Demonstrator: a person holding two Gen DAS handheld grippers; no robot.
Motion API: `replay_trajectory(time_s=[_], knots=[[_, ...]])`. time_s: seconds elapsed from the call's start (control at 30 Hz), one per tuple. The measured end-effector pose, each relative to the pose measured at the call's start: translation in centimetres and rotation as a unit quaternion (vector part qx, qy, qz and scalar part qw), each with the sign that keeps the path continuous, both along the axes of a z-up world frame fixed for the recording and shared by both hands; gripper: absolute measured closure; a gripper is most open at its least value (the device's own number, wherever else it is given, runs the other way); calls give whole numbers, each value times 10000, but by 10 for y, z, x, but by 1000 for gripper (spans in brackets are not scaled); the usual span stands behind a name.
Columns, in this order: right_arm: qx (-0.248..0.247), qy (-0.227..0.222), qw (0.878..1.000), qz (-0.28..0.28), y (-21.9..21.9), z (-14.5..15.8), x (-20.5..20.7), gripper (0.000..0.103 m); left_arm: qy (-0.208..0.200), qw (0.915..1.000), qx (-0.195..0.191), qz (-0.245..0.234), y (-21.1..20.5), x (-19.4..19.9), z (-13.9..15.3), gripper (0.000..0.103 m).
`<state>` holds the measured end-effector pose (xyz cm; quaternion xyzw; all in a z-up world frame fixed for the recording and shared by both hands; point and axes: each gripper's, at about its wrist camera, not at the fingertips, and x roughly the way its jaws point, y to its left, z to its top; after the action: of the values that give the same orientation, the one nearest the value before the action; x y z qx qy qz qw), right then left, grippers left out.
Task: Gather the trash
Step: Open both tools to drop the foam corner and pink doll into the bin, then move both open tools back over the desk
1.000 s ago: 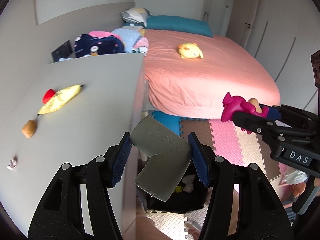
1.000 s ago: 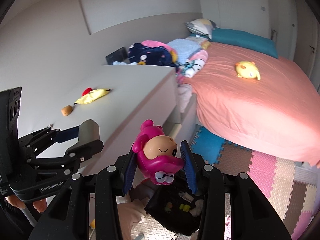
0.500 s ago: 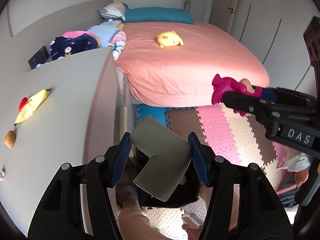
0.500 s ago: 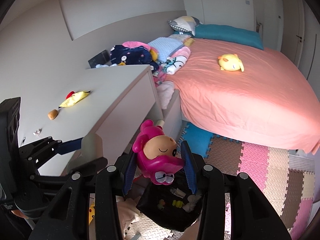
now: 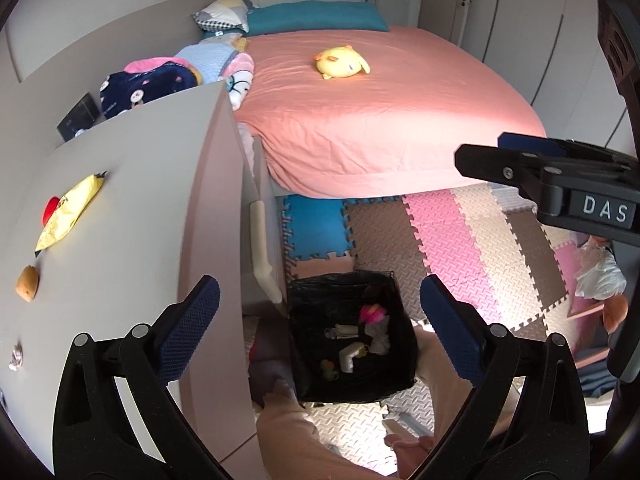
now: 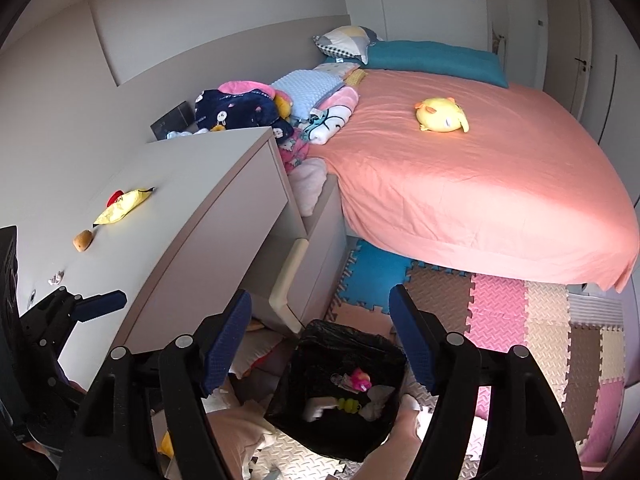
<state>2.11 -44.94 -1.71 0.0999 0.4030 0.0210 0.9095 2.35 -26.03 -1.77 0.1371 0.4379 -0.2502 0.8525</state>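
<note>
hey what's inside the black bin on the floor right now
In the black-lined bin: a pink toy, a bent grey foam piece, something small and yellow-green, and white crumpled scraps. Anything beneath them is hidden in the dark liner.

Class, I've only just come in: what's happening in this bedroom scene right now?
A person is collecting trash with two handheld grippers. Both hang over the black bin on the floor mat beside the desk. The left gripper and right gripper are opening with nothing between their fingers. A pink toy and a grey piece lie in the bin. A yellow wrapper and a few scraps remain on the desk.
</note>
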Motion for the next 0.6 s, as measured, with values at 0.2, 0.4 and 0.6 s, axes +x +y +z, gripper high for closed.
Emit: replay_trajectory(time_s=[0.2, 0.4, 0.6], knots=[[3, 18, 10000, 76, 7, 0, 2, 31, -1, 9999, -52, 150, 12, 3, 1, 6], [22, 12, 9998, 205, 17, 1, 4, 31, 2, 9996, -62, 269, 24, 3, 0, 6], [12, 32, 9991, 412, 38, 1, 13, 31, 12, 9989, -61, 455, 42, 8, -2, 6]])
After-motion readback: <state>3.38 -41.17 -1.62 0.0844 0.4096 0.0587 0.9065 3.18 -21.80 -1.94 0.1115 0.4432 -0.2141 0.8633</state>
